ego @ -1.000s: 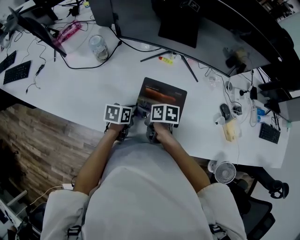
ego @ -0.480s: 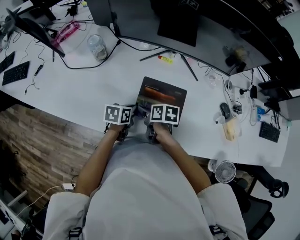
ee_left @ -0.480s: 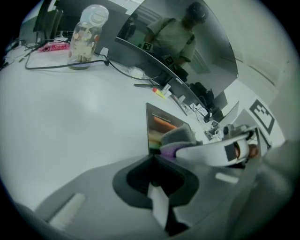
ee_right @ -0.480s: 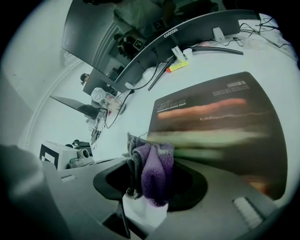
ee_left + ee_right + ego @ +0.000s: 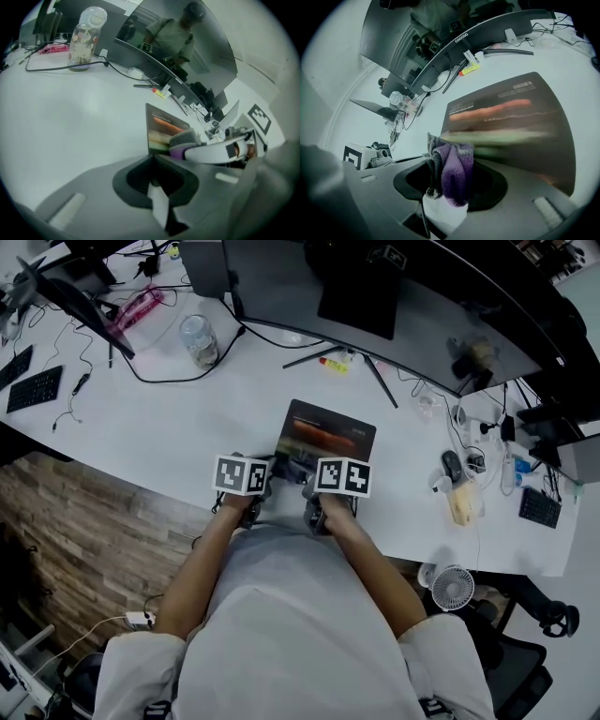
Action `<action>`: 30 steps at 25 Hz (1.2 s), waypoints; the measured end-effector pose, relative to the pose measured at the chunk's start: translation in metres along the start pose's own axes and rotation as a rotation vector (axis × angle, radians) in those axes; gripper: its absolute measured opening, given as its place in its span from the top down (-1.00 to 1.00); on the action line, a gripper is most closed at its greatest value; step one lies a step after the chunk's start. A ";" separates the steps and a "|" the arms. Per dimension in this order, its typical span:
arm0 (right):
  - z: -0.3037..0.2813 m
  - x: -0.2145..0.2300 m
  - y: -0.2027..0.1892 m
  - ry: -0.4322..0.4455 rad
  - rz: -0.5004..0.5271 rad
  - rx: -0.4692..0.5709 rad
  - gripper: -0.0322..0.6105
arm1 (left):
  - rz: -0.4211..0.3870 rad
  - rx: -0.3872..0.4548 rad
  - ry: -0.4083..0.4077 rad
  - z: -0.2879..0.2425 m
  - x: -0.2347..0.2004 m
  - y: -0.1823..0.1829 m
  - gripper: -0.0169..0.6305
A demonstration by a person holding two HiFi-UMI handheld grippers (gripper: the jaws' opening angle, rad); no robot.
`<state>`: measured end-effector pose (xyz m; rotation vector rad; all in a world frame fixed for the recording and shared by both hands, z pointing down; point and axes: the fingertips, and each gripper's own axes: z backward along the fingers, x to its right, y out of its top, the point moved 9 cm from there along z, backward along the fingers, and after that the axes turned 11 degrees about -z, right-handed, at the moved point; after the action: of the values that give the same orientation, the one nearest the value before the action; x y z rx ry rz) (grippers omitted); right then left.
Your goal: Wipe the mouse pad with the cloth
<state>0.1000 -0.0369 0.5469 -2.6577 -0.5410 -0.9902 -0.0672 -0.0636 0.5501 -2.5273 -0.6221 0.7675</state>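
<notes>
The dark mouse pad (image 5: 330,434) with an orange streak lies on the white desk (image 5: 169,427), in front of the person. My right gripper (image 5: 339,486) is at the pad's near edge, shut on a purple and grey cloth (image 5: 451,168). The cloth bunches up out of the jaws, and the pad (image 5: 511,117) spreads out just beyond it. My left gripper (image 5: 244,482) sits beside it on bare desk, left of the pad. In the left gripper view its jaws (image 5: 158,204) are shut with nothing between them, and the cloth (image 5: 186,139) shows at the pad's near corner (image 5: 161,129).
A curved monitor (image 5: 375,296) and its stand legs are behind the pad. A glass jar (image 5: 198,337) and black cables sit at the back left. A yellow marker (image 5: 330,362) lies near the stand. A mouse (image 5: 451,463) and small items are at the right, a keyboard (image 5: 33,388) far left.
Both grippers have drifted slightly toward the desk's near edge, the right one a little to the right with the cloth still in it.
</notes>
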 end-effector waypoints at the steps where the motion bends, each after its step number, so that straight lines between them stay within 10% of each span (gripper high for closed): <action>1: 0.002 0.002 0.000 0.000 -0.002 0.000 0.24 | -0.001 0.000 0.001 0.000 0.000 0.000 0.95; 30: 0.085 0.091 0.012 -0.120 -0.056 0.055 0.23 | -0.015 0.004 0.013 0.000 0.002 0.001 0.95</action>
<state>0.2180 0.0058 0.5439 -2.6784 -0.6621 -0.8221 -0.0656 -0.0633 0.5489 -2.5188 -0.6334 0.7458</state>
